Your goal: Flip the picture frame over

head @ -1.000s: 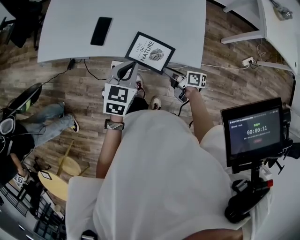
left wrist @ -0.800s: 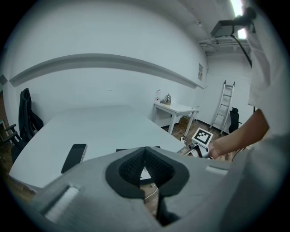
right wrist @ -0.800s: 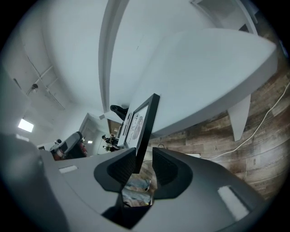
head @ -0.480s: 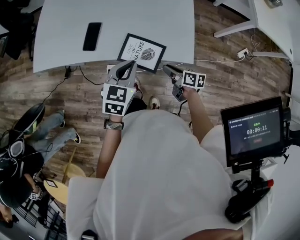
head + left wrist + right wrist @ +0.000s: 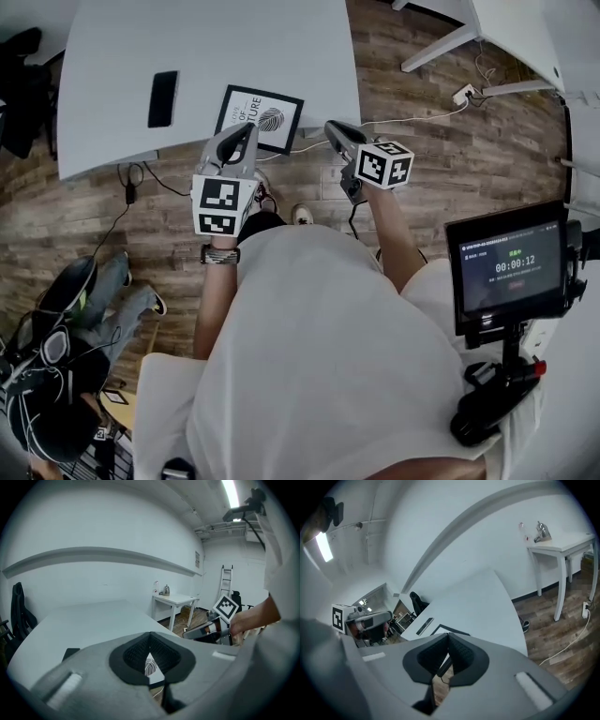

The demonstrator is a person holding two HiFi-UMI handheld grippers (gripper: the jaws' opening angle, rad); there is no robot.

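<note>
The picture frame (image 5: 260,118), black-edged with its leaf print facing up, lies flat at the near edge of the grey table (image 5: 206,37). My left gripper (image 5: 248,129) hovers over the frame's near edge, shut and holding nothing; in the left gripper view the frame (image 5: 150,667) shows through the gap below the left gripper (image 5: 150,637). My right gripper (image 5: 330,126) hangs in the air just right of the frame, clear of it. Its jaws have just been closing and are shut with nothing between them. The right gripper view shows the frame (image 5: 446,629) beyond the right gripper (image 5: 448,637).
A black phone (image 5: 162,98) lies on the table left of the frame. A screen with a timer (image 5: 511,267) stands at the right. White tables (image 5: 525,28) are at the upper right, cables and a power strip (image 5: 462,94) on the wood floor, and a seated person (image 5: 56,375) at the lower left.
My right gripper has risen from beside the frame's near right corner and its jaws have closed empty. The left gripper has shifted a little. The head view has swung, so the table sits further left.
</note>
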